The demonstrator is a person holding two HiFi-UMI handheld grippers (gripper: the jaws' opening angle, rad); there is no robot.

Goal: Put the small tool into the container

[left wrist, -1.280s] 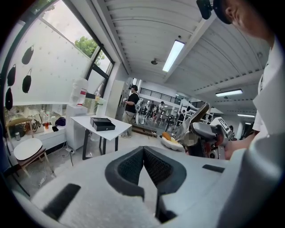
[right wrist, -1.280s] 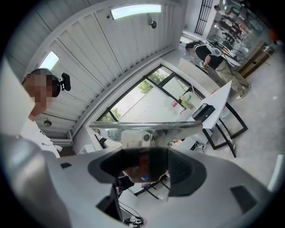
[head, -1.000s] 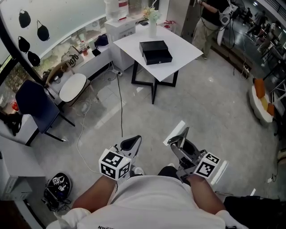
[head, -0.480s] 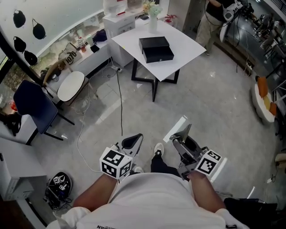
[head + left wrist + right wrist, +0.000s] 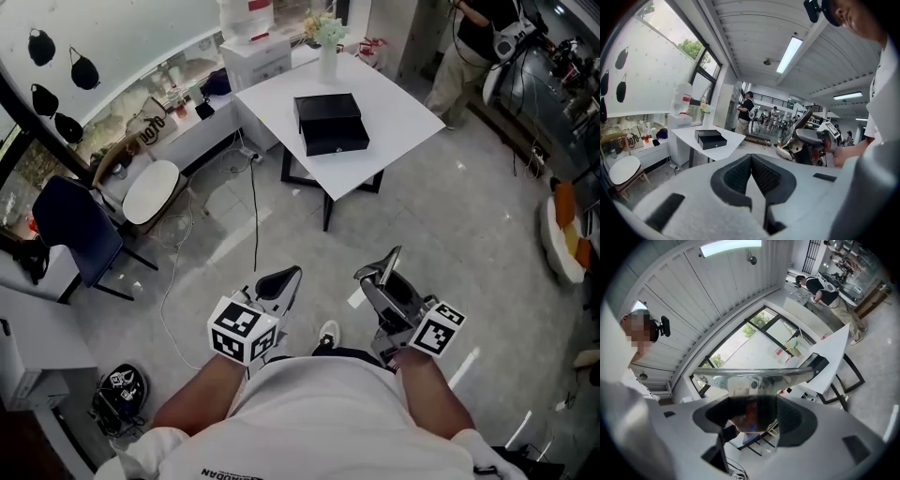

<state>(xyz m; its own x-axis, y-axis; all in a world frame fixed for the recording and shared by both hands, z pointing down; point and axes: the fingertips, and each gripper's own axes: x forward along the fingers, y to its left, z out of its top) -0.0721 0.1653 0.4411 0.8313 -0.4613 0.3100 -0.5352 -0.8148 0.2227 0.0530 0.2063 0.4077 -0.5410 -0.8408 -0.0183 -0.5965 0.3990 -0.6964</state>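
Head cam: high up, aimed steeply down. Left tool (image 5: 279, 281) and right tool (image 5: 382, 270) sit close in at 6 o'clock. Desk (image 5: 398, 105) with box (image 5: 330, 124) lies far off at 12 o'clock.

Left tool cam: low, near level, sighting along closed jaws. Desk (image 5: 686, 133) is distant at 9 o'clock, right tool (image 5: 799, 138) close at 3 o'clock.

Right tool cam: rolled, with ceiling (image 5: 693, 291) at 11 o'clock and floor (image 5: 876, 380) at 3 o'clock. It looks past the scraper (image 5: 754, 375) clamped in its jaws. Desk (image 5: 834, 357) at 2 o'clock.

Shared by all three: desk and box.

White table (image 5: 403, 112), blue chair (image 5: 67, 220), round stool (image 5: 150, 190), floor cable (image 5: 253, 220)
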